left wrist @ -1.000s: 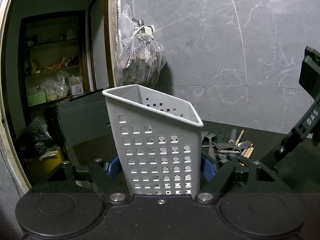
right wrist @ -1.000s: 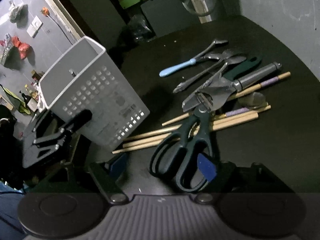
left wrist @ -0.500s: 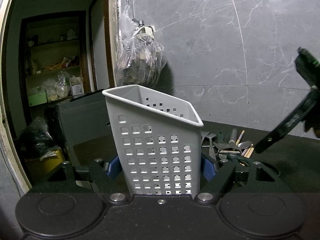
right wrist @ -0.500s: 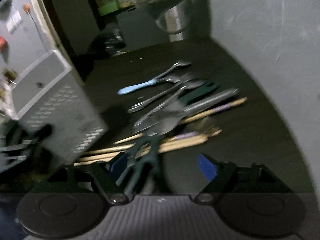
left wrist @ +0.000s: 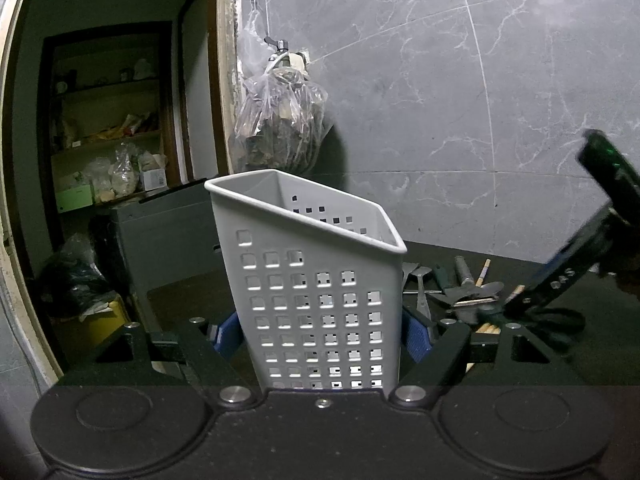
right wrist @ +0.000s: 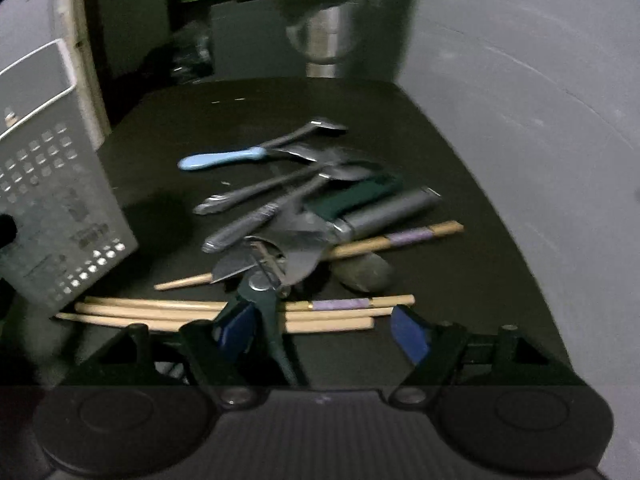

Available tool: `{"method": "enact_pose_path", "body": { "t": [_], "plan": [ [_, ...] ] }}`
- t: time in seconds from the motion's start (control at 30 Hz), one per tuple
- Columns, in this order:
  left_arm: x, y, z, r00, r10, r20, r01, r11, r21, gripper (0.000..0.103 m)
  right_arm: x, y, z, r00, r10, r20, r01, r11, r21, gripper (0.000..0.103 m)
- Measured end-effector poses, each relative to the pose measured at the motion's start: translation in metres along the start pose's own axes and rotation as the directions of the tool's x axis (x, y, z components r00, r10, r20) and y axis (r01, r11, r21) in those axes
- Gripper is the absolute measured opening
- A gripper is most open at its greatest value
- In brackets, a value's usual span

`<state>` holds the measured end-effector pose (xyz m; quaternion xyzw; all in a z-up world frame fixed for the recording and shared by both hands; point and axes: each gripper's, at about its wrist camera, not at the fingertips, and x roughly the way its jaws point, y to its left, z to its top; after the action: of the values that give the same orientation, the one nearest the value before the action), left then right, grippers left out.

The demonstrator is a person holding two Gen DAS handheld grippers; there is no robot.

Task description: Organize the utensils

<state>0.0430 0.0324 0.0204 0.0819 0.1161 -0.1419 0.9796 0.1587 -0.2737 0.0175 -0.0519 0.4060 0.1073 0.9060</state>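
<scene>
On the dark tabletop (right wrist: 472,184), items as follows.

Utensil caddy (left wrist: 320,304): grey plastic, perforated with square holes, upright, empty as far as its open top shows. Clenched between the blue pads of the left gripper (left wrist: 322,338), one pad against each side wall. In the right wrist view the caddy (right wrist: 52,208) stands at the left edge of the table, just beside the pile.

Utensil pile, right of the caddy, loosely heaped:
- Scissors (right wrist: 260,280), dark green handles, blades spread, lying on top of the chopsticks with the handles toward the camera.
- Wooden chopsticks (right wrist: 192,312), several, lying across the near side of the pile; two carry a purple band.
- Blue-handled utensil (right wrist: 220,158), at the far side of the pile, its metal head crossing the other metal pieces.
- Metal spoons (right wrist: 256,190), handles pointing toward the caddy.
- Grey-handled tool (right wrist: 384,212) and a dark green handle (right wrist: 356,196), side by side on the right of the heap.

Right gripper (right wrist: 324,330): pitched down over the near end of the pile, jaws apart and just now narrowing. The scissors' handle lies beside the left blue pad; whether they touch cannot be told through the blur. Nothing is grasped. The same gripper (left wrist: 560,284) shows from the left wrist as a dark blurred bar over the pile.

Background: plastic bag (left wrist: 280,132) hung on a grey marbled wall (left wrist: 460,100).
</scene>
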Motion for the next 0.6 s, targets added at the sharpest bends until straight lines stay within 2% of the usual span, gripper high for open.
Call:
{"method": "enact_pose_path", "body": {
  "t": [0.1, 0.3, 0.47, 0.5, 0.57, 0.6],
  "plan": [
    [0.001, 0.0, 0.0, 1.0, 0.0, 0.001, 0.0, 1.0, 0.001, 0.079, -0.012, -0.011, -0.02, 0.999, -0.045, -0.01, 0.045, 0.997, 0.061, 0.075],
    [0.001, -0.001, -0.001, 1.0, 0.0, 0.001, 0.0, 1.0, 0.003, 0.079, -0.037, -0.012, -0.048, 0.999, -0.004, -0.037, 0.009, 0.993, 0.122, 0.075],
    [0.001, -0.001, 0.0, 1.0, 0.001, 0.0, -0.001, 1.0, 0.001, 0.079, -0.042, 0.011, -0.052, 0.989, 0.125, -0.077, -0.117, 0.988, 0.099, 0.077],
    [0.001, -0.001, 0.0, 1.0, 0.0, 0.001, 0.0, 1.0, 0.001, 0.079, -0.043, 0.015, -0.051, 0.985, 0.157, -0.077, -0.149, 0.984, 0.099, 0.077],
    [0.001, -0.001, 0.0, 1.0, 0.0, 0.0, 0.0, 1.0, 0.002, 0.079, -0.046, 0.022, -0.047, 0.962, 0.259, -0.083, -0.25, 0.962, 0.107, 0.078],
    [0.001, -0.001, 0.0, 1.0, 0.0, 0.0, 0.0, 1.0, 0.001, 0.079, -0.047, 0.025, -0.044, 0.96, 0.267, -0.079, -0.259, 0.961, 0.095, 0.078]
  ]
}}
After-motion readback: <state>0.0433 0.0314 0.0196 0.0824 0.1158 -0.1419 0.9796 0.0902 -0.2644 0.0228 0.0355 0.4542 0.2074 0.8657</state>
